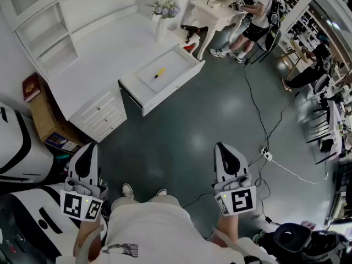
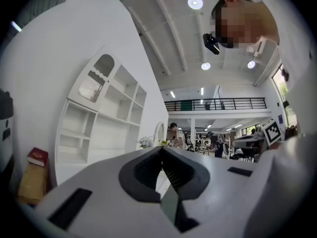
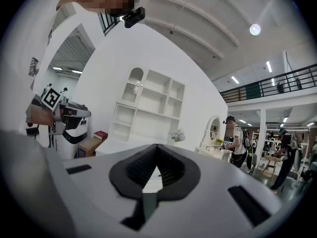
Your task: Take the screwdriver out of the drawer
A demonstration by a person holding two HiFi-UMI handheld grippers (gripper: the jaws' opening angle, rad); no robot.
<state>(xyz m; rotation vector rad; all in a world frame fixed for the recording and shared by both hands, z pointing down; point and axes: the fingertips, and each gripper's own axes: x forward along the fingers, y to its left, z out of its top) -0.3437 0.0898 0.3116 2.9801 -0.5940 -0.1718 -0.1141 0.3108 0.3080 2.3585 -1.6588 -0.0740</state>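
Observation:
A small yellow screwdriver (image 1: 159, 73) lies in the open white drawer (image 1: 177, 89) of a white desk (image 1: 110, 48), far ahead in the head view. Both grippers are held near the person's body, well short of the drawer, over the dark floor. My left gripper (image 1: 88, 149) has its jaws together with nothing between them, as the left gripper view also shows (image 2: 161, 148). My right gripper (image 1: 221, 147) is likewise shut and empty (image 3: 157, 147). The screwdriver itself is not visible in either gripper view.
A cardboard box (image 1: 47, 120) with a red book (image 1: 31, 87) stands left of the desk, and a white machine (image 1: 16, 147) is further left. Flowers (image 1: 165, 7) sit on the desktop. A person (image 1: 257, 15) stands at another table. Cables and a power strip (image 1: 267, 155) lie at the right.

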